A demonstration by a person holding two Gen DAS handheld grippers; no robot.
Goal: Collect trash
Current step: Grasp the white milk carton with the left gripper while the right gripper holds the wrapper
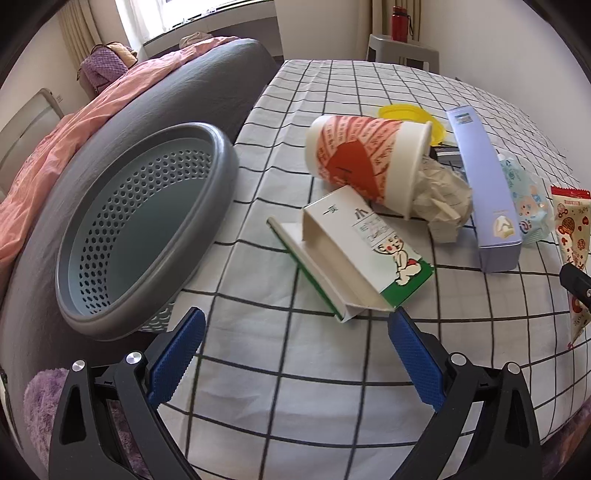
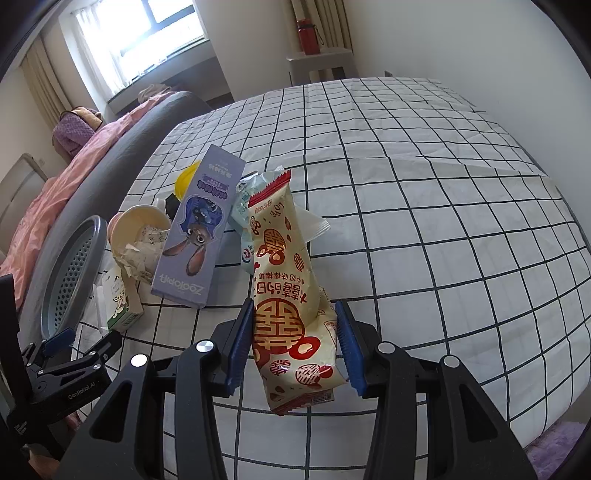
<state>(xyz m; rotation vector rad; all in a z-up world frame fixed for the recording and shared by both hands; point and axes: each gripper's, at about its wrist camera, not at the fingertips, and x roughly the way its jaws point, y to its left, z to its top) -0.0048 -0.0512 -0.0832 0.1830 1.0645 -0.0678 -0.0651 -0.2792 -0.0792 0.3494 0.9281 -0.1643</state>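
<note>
My right gripper (image 2: 293, 308) is shut on a cream and red snack packet (image 2: 284, 258), which sticks up between the blue pads above the checked tablecloth (image 2: 424, 206). My left gripper (image 1: 295, 317) hangs open with nothing between its fingers, just short of a white and green carton (image 1: 354, 254) lying open on the cloth. Left of it stands a grey perforated basket (image 1: 147, 229), empty. Behind the carton a red and white paper cup (image 1: 362, 158) lies on its side, crumpled paper (image 1: 439, 195) spilling out. A long purple box (image 1: 484, 184) lies beside the cup.
A yellow lid (image 1: 406, 114) and a pale blue printed packet (image 1: 528, 206) lie behind the purple box. A grey sofa with a pink blanket (image 1: 110, 107) borders the table's left side. A red bottle (image 2: 306, 33) stands on a stool beyond the far edge.
</note>
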